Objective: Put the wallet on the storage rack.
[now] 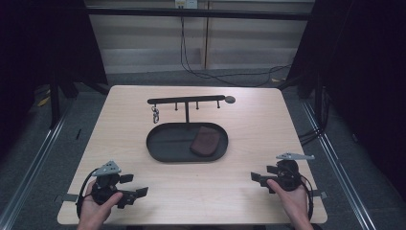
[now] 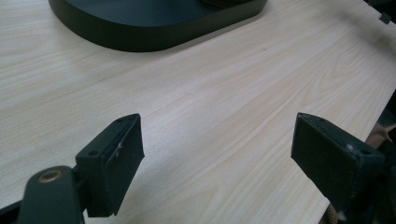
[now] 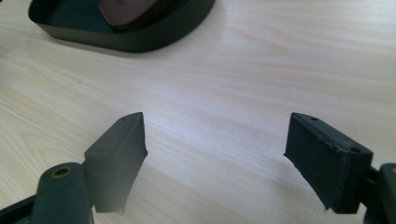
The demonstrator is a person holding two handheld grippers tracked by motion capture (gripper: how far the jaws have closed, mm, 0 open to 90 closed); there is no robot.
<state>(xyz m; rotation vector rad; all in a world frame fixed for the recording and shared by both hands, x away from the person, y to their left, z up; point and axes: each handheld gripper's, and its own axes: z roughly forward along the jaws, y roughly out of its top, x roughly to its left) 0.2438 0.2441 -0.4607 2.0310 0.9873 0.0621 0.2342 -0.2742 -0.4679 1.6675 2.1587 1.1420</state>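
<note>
A black oval tray (image 1: 163, 143) sits mid-table with a brown pouch (image 1: 206, 140) lying in its right half. From the tray rises a black T-shaped rack (image 1: 186, 100) with small pegs; a metal key clip (image 1: 155, 114) hangs from its left end. My left gripper (image 1: 134, 186) rests at the front left of the table, open, nothing between its jaws. My right gripper (image 1: 260, 176) rests at the front right, also open and empty. The tray's wall (image 2: 140, 39) lies ahead of the left gripper (image 2: 217, 154). The tray rim (image 3: 140, 42) and pouch (image 3: 126, 9) lie ahead of the right gripper (image 3: 215, 154).
The light wooden table (image 1: 239, 120) has bare surface around the tray. Dark curtains flank both sides, and a black cable (image 1: 191, 67) trails on the floor behind the table. Metal rails run along the floor at left and right.
</note>
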